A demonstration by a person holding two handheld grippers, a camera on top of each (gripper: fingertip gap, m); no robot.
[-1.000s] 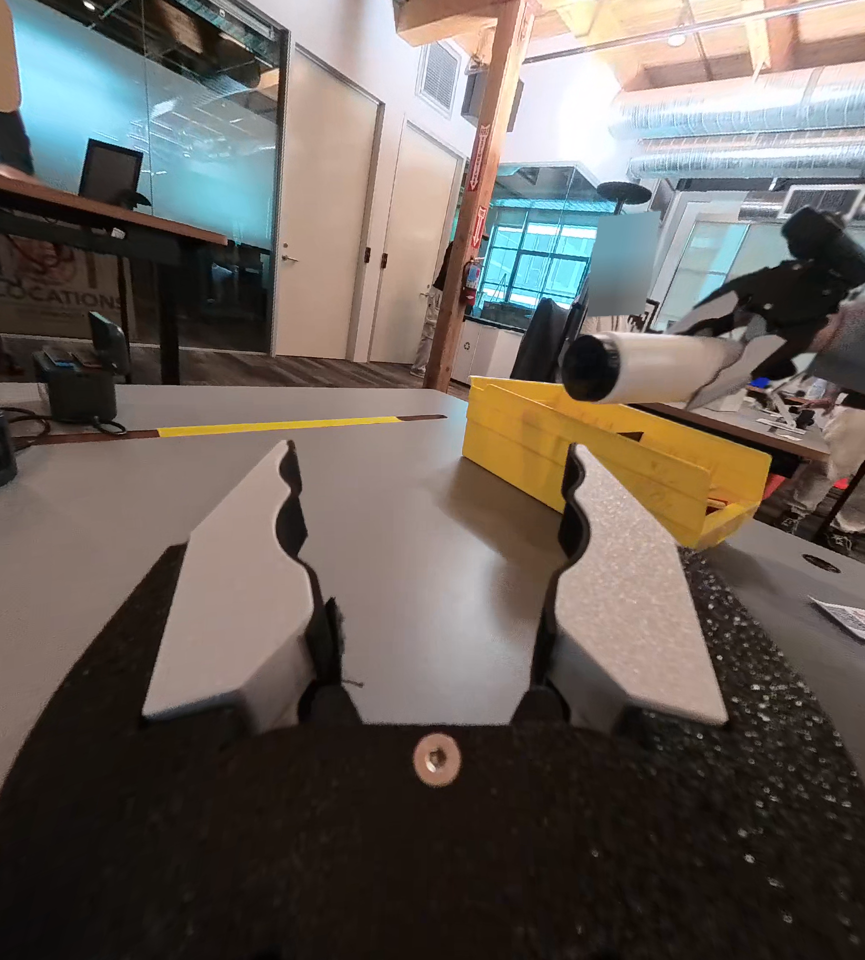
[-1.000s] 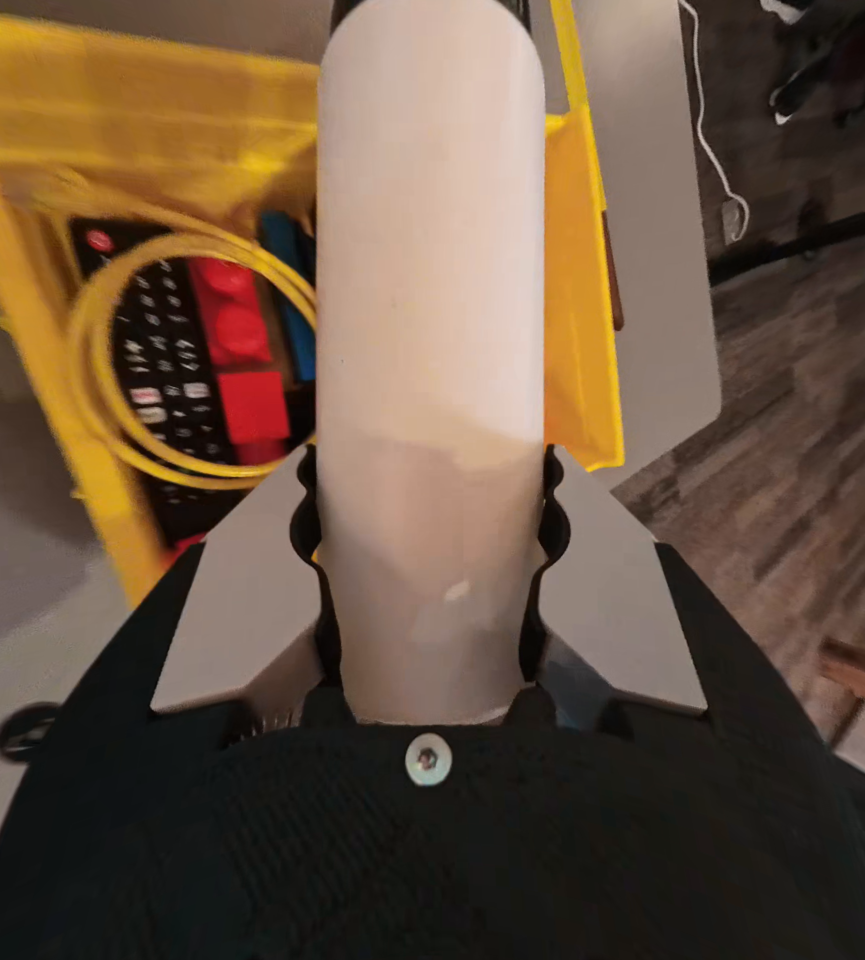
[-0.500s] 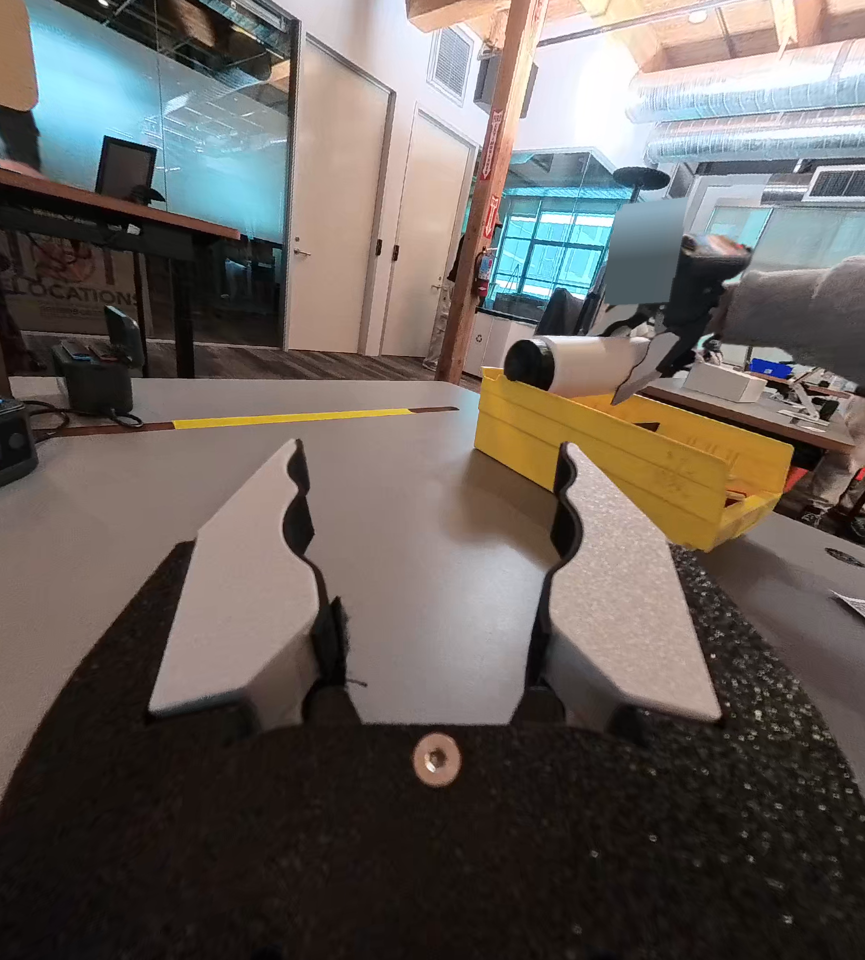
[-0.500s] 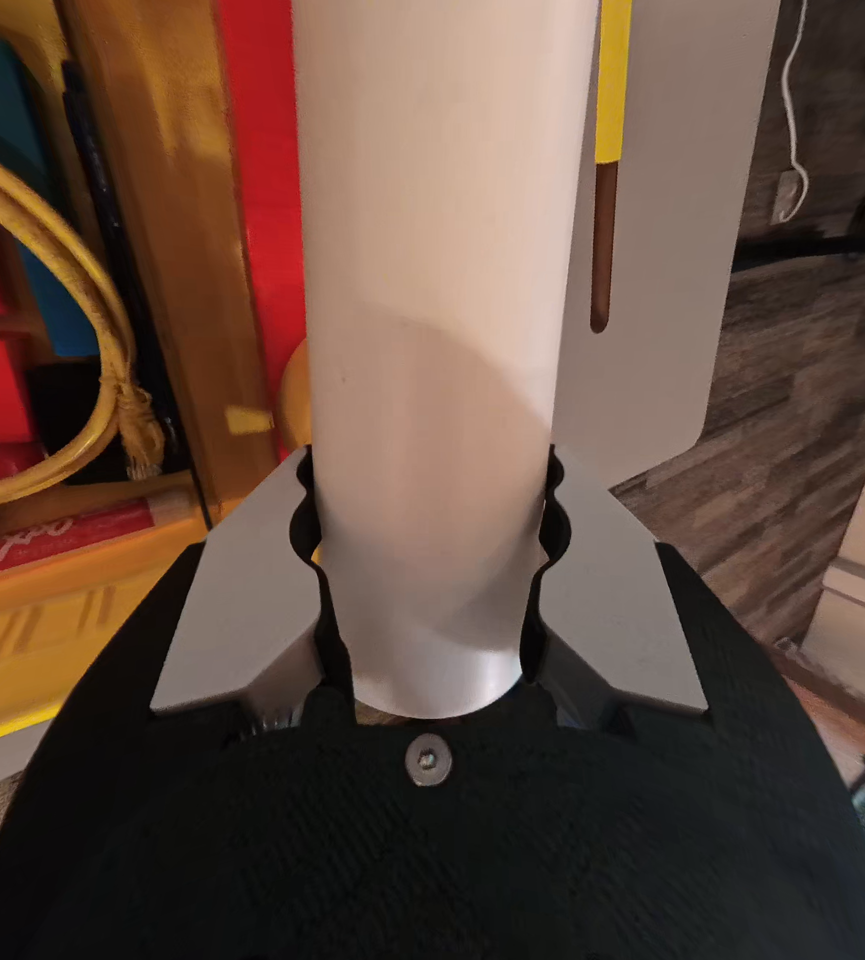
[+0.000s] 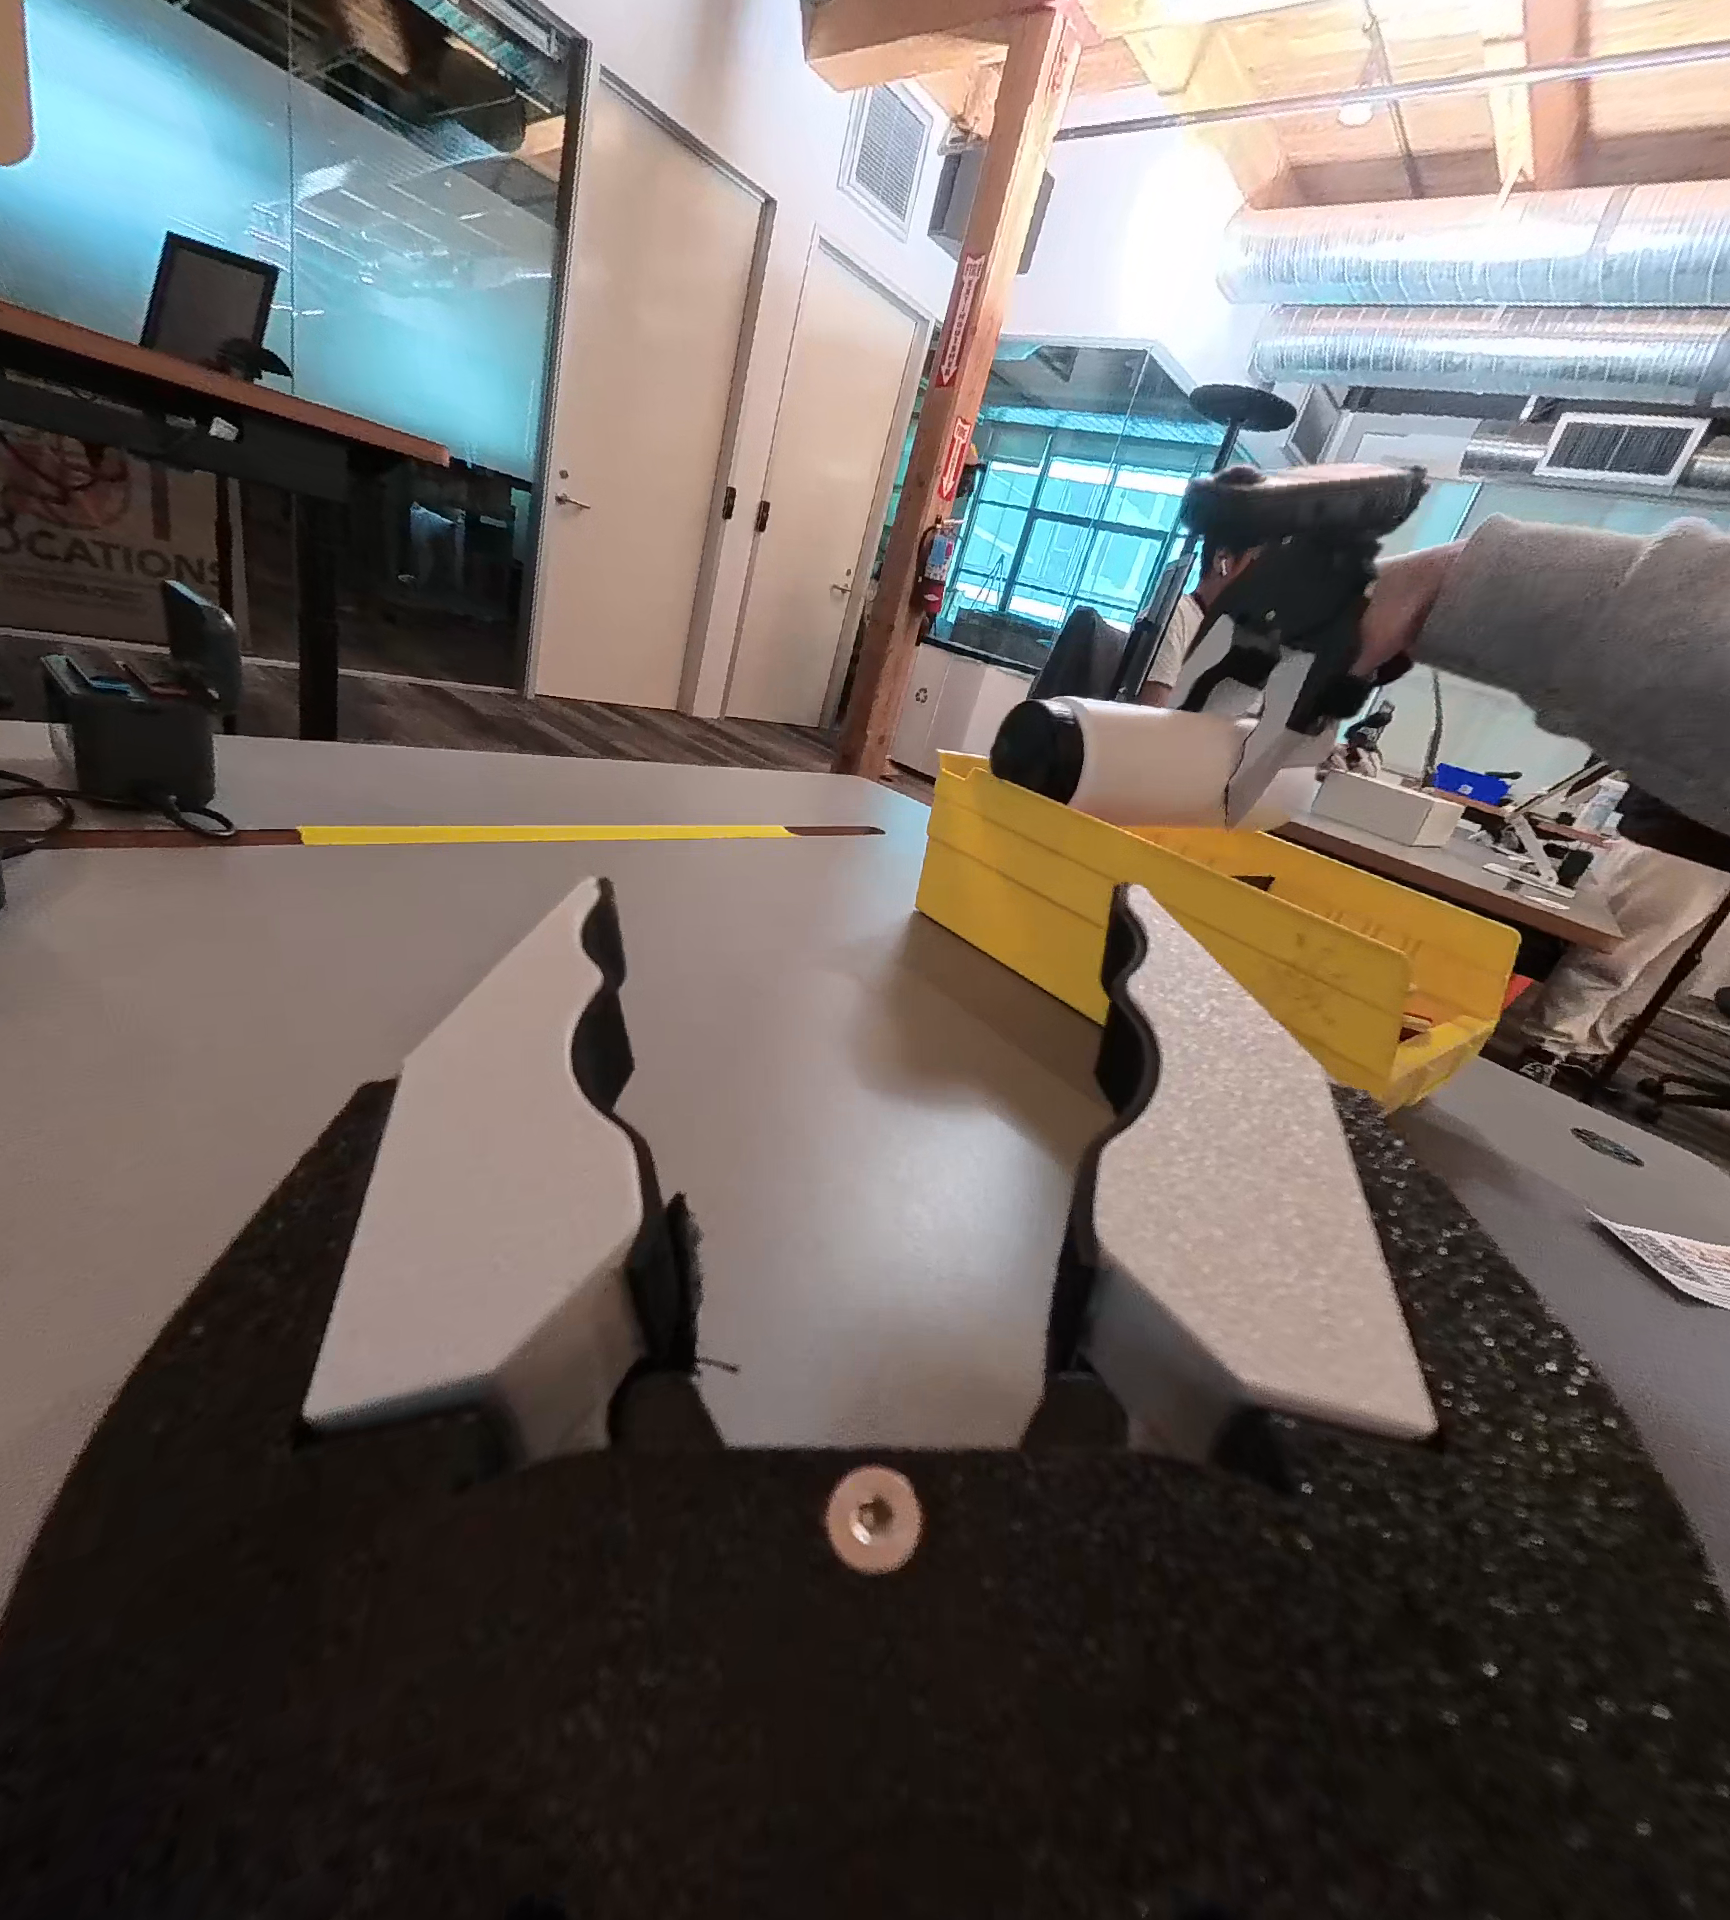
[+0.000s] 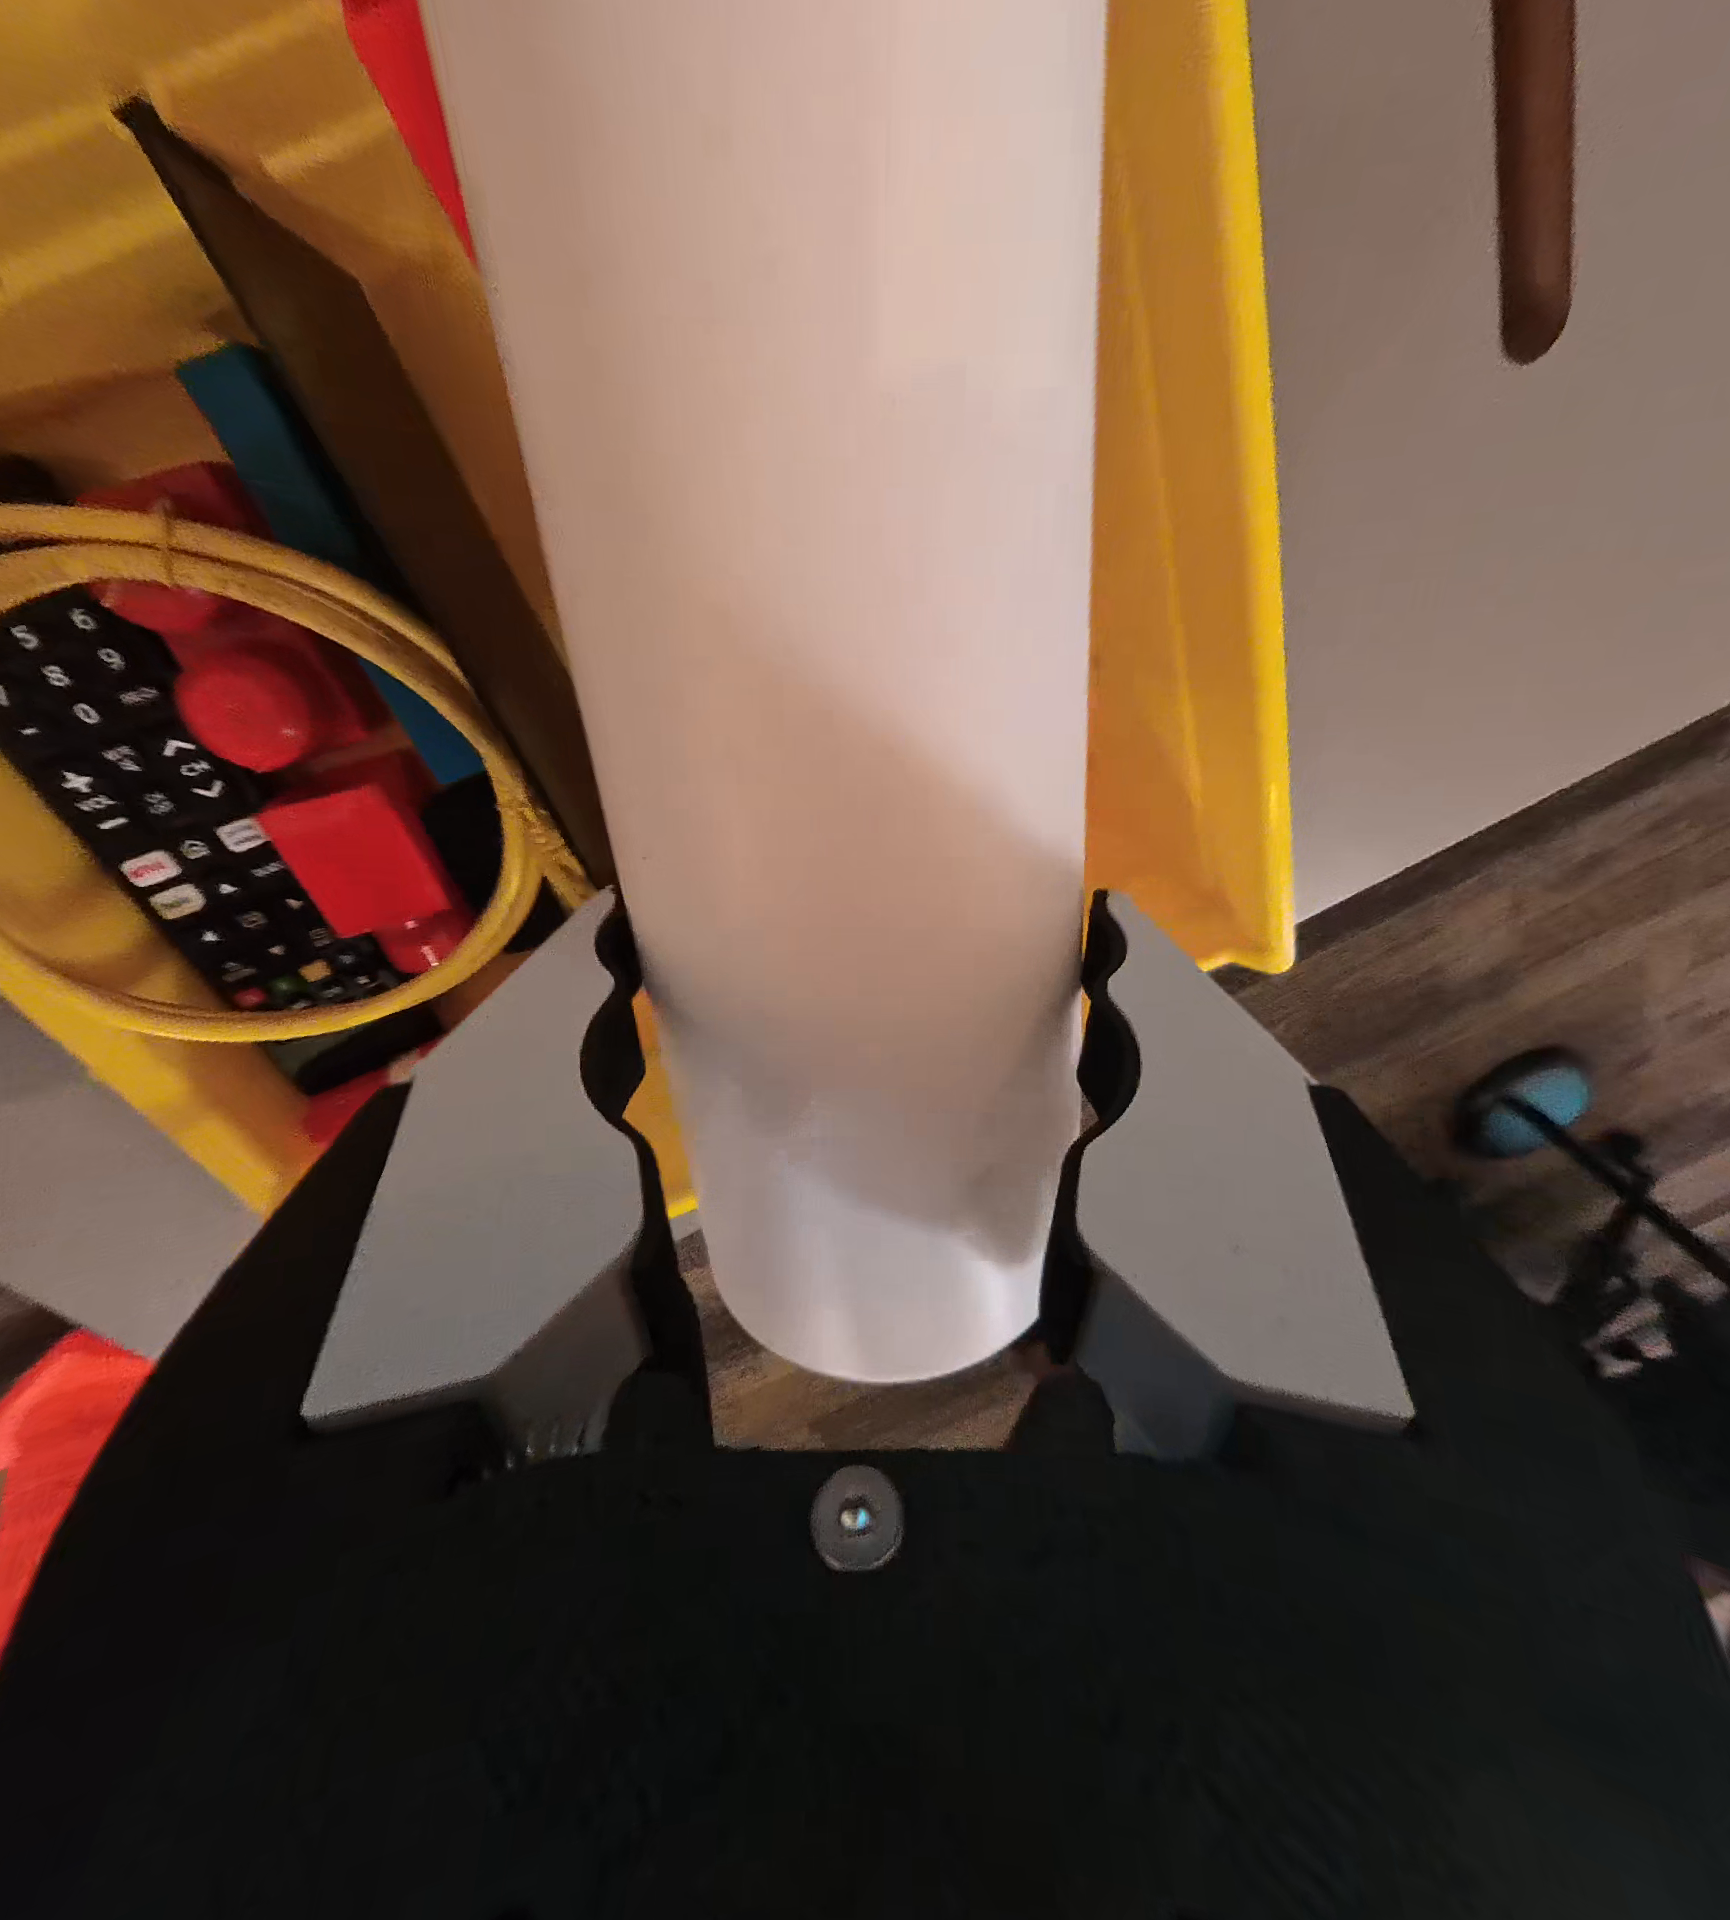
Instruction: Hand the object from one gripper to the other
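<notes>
A white bottle (image 6: 819, 520) with a black cap (image 5: 1032, 748) lies lengthwise between the fingers of my right gripper (image 6: 856, 914), which is shut on its base end. In the left wrist view the bottle (image 5: 1141, 769) is level, just above the far rim of the yellow bin (image 5: 1152, 914), with the right gripper (image 5: 1256, 769) clamped on it from above. My left gripper (image 5: 859, 904) is open and empty, low over the grey table (image 5: 321, 987), well short of the bottle.
The yellow bin (image 6: 1183, 520) holds a black remote (image 6: 144, 790), a coiled yellow cable (image 6: 487, 665), red blocks (image 6: 352, 862) and a blue block (image 6: 258, 436). A paper slip (image 5: 1692, 1268) lies at the table's right. Black devices (image 5: 134, 727) sit far left. A grey sleeve (image 5: 1619, 644) reaches in. About 45 centimetres separates my left fingertips from my right.
The right gripper has carried the bottle down and to the left, close over the yellow bin, and now grips it more from above. The left gripper has stayed open and nearly still.
</notes>
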